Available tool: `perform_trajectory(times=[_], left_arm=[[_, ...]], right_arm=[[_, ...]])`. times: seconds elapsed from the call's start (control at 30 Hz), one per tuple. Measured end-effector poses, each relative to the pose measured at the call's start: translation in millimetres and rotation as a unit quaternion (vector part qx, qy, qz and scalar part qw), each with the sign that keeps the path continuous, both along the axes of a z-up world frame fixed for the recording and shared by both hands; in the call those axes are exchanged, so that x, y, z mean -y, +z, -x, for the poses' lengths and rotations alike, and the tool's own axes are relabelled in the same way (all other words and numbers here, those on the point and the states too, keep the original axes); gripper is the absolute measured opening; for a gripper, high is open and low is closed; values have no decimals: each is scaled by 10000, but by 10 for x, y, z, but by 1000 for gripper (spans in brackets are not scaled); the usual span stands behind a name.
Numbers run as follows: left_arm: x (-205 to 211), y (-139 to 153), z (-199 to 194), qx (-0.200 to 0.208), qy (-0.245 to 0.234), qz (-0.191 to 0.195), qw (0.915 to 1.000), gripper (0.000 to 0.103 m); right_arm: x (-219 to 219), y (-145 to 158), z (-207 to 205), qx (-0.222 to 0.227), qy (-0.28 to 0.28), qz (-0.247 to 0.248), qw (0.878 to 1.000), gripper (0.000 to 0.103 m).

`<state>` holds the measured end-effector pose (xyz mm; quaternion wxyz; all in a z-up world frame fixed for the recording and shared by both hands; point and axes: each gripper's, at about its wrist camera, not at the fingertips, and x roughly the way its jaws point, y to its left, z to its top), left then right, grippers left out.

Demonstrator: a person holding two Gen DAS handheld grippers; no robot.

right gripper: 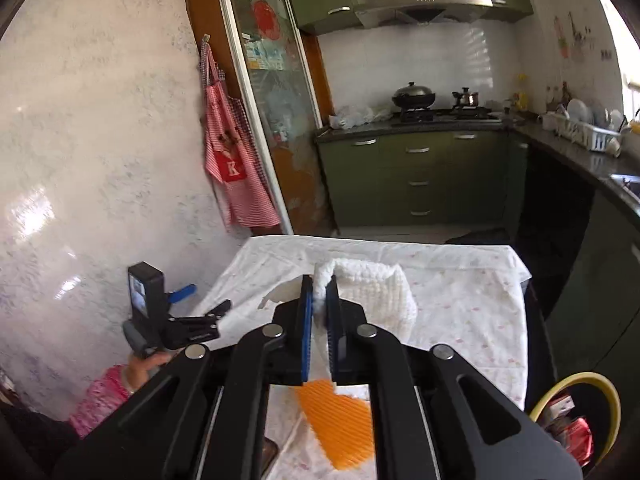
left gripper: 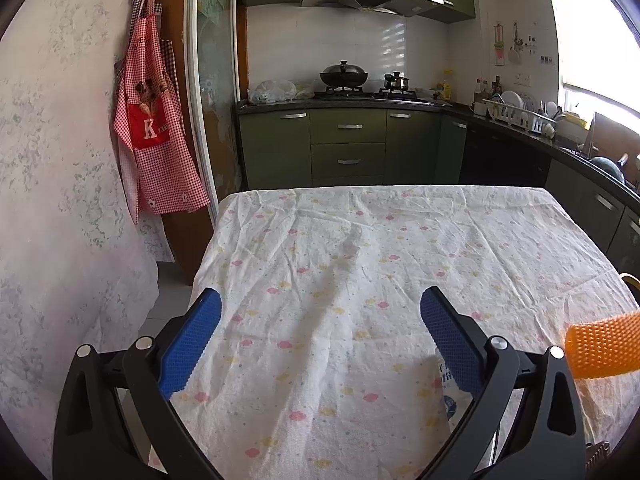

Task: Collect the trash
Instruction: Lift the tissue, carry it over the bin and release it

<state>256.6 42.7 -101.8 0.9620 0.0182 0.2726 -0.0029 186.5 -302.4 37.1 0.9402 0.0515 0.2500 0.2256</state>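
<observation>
My right gripper (right gripper: 319,300) is shut on a white quilted paper towel (right gripper: 368,292) that hangs from its blue pads above the table (right gripper: 460,308). An orange ribbed sheet (right gripper: 340,424) hangs from the same jaws below them; its end also shows at the right edge of the left wrist view (left gripper: 604,350). My left gripper (left gripper: 320,312) is open and empty above the near left part of the table's floral cloth (left gripper: 360,264). It also shows in the right wrist view (right gripper: 188,300), at the table's left edge.
A yellow-rimmed bin (right gripper: 576,416) holding red wrappers stands by the table's near right corner. A printed white packet (left gripper: 450,392) lies on the cloth behind my left gripper's right finger. Green kitchen cabinets (left gripper: 348,148) stand beyond the table; a wall (left gripper: 60,200) is at the left.
</observation>
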Motion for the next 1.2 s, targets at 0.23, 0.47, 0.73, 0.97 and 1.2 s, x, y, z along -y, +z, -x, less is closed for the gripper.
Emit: perform_trajectory(times=[0.23, 0.47, 0.73, 0.97, 1.2], left_arm=[[24, 2, 11, 19, -12, -80, 10000, 98], [22, 4, 10, 26, -12, -72, 10000, 98], [24, 8, 13, 12, -26, -60, 10000, 98], [-14, -7, 4, -39, 23, 63, 10000, 98], [-24, -11, -1, -52, 23, 92, 9999, 98]], right_arm=[[139, 77, 38, 192, -542, 416, 9975, 7], [682, 0, 246, 46, -1169, 489, 9919, 7], [1737, -164, 510, -351, -2675, 761, 9599, 8], [2455, -683, 393, -1085, -3481, 846, 9273, 8], [2880, -1252, 279, -1660, -4073, 926, 8933, 50]])
